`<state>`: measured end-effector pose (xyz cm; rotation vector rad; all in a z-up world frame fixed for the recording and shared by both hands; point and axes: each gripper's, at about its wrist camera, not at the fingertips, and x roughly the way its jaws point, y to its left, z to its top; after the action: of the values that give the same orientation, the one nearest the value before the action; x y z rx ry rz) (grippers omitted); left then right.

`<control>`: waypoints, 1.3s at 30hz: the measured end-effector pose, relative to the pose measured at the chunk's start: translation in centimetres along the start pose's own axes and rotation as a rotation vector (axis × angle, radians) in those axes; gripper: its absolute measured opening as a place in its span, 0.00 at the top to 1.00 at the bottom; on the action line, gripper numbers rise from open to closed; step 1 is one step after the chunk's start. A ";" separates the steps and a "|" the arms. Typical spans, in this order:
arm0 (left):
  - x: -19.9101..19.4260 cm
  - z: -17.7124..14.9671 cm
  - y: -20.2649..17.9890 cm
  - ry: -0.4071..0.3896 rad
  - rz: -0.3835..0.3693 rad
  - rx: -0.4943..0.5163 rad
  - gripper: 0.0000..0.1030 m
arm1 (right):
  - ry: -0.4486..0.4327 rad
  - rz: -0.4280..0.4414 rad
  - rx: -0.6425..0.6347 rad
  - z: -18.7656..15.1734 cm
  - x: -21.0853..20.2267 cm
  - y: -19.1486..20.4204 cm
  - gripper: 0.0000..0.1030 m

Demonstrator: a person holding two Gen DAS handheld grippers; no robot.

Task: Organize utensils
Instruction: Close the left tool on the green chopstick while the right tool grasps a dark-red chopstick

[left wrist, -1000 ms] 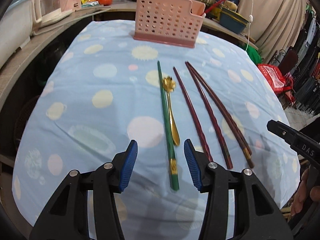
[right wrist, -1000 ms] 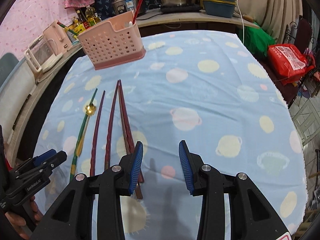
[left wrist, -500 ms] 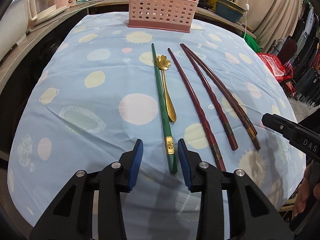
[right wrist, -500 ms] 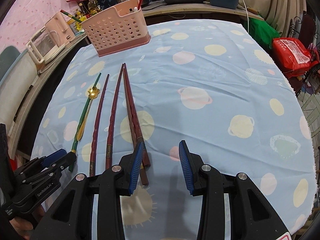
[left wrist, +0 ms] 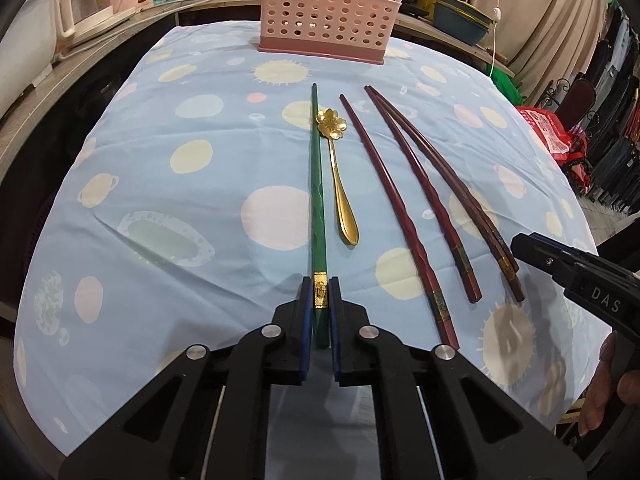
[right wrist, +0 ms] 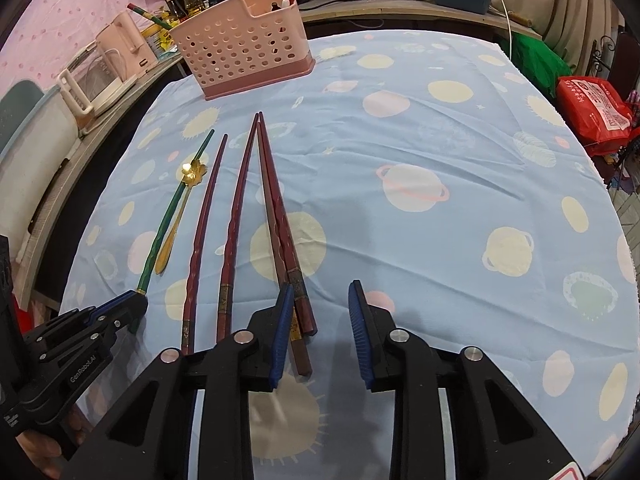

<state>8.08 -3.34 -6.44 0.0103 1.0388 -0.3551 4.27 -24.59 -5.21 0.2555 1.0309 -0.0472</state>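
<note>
A green chopstick lies on the blue tablecloth, pointing at the pink perforated utensil basket. My left gripper is shut on the chopstick's near end, at its gold band. A gold flower-headed spoon lies just right of it. Several dark red chopsticks lie further right. In the right wrist view my right gripper is open and empty; its left finger sits over the near ends of the rightmost red chopsticks. The left gripper and green chopstick show there at left.
The round table's edge curves close on the right. A counter behind holds a kettle, bottles and pots. A red bag sits beyond the table's right side. The basket holds a red-handled utensil.
My left gripper moved forward and closed its jaws onto the green chopstick's near end. My right gripper advanced slightly toward the red chopsticks and stayed open.
</note>
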 end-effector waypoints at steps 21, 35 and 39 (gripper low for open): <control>0.2 0.1 0.1 -0.008 -0.006 -0.005 0.93 | 0.020 0.003 -0.056 0.0 1.6 1.4 0.84; 0.1 0.1 0.1 -0.010 -0.011 -0.005 0.93 | 0.022 0.022 -0.018 0.5 1.1 -0.1 0.84; 0.1 0.1 0.2 -0.009 -0.012 -0.005 0.93 | 0.028 0.010 -0.048 0.1 1.5 0.5 0.84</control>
<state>8.27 -3.24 -6.52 -0.0023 1.0308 -0.3627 5.20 -23.99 -6.37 0.2186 1.0572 -0.0096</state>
